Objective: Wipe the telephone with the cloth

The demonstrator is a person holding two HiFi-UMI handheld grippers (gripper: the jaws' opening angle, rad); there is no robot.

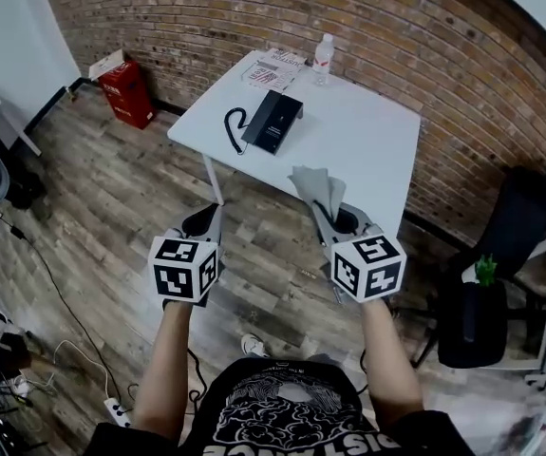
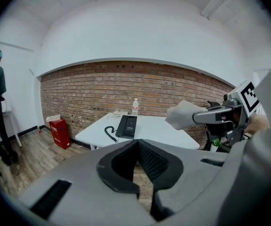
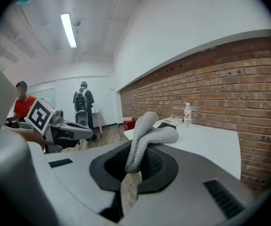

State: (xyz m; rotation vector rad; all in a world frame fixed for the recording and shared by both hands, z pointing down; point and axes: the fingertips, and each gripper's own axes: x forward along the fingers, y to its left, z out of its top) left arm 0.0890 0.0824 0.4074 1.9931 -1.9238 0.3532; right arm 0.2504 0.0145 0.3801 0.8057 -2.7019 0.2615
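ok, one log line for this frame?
phase: pre-contact, both grippers short of table | left gripper: shut, empty | right gripper: shut on cloth | telephone: on table, not yet wiped

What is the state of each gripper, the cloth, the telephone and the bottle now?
left gripper: shut, empty.
right gripper: shut on the cloth.
cloth: held in the air, drooping over the jaws.
telephone: flat on the table, untouched.
bottle: upright, capped.
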